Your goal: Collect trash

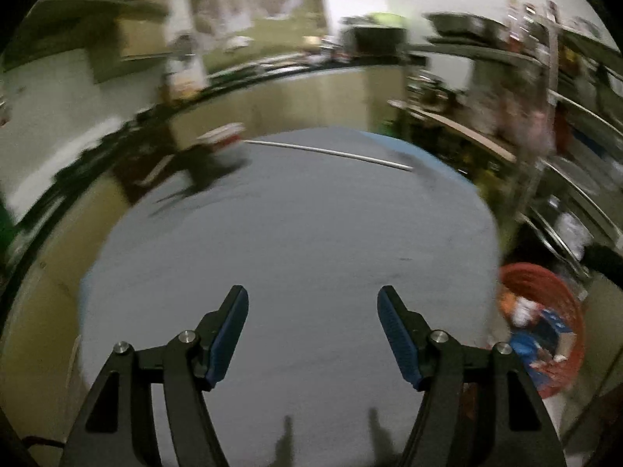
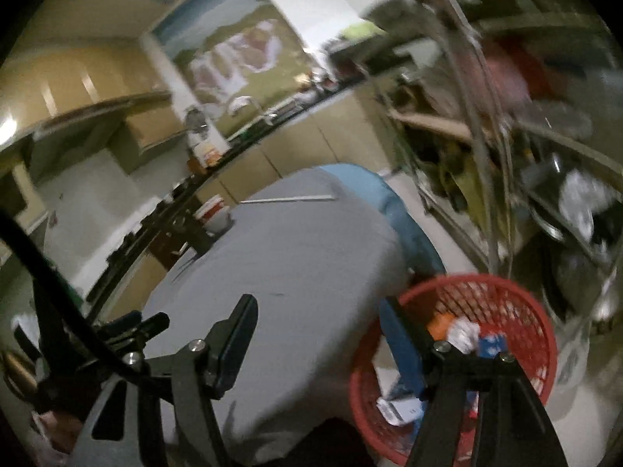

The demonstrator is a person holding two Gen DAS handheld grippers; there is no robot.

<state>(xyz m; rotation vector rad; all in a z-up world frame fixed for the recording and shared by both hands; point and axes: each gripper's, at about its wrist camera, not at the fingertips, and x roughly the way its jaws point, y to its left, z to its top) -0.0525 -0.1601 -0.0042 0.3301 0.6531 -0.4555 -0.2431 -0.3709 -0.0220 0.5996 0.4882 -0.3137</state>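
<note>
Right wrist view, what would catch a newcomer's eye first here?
The red basket on the floor beside the table, already holding crumpled paper and blue cartons. Next, the grey tablecloth, nearly bare except a thin white stick and a red-and-white tub at its far edge.

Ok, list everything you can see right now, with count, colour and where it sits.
table: one, grey cloth cover, centre
basket: one, red mesh, on the floor beside the table's right edge
trash: several pieces, white, blue and orange, inside the basket
rod: one, thin, white, far side of the table
cup: one, red and white, far left of the table
left gripper: open, nothing between the jaws
right gripper: open, nothing between the jaws
</note>
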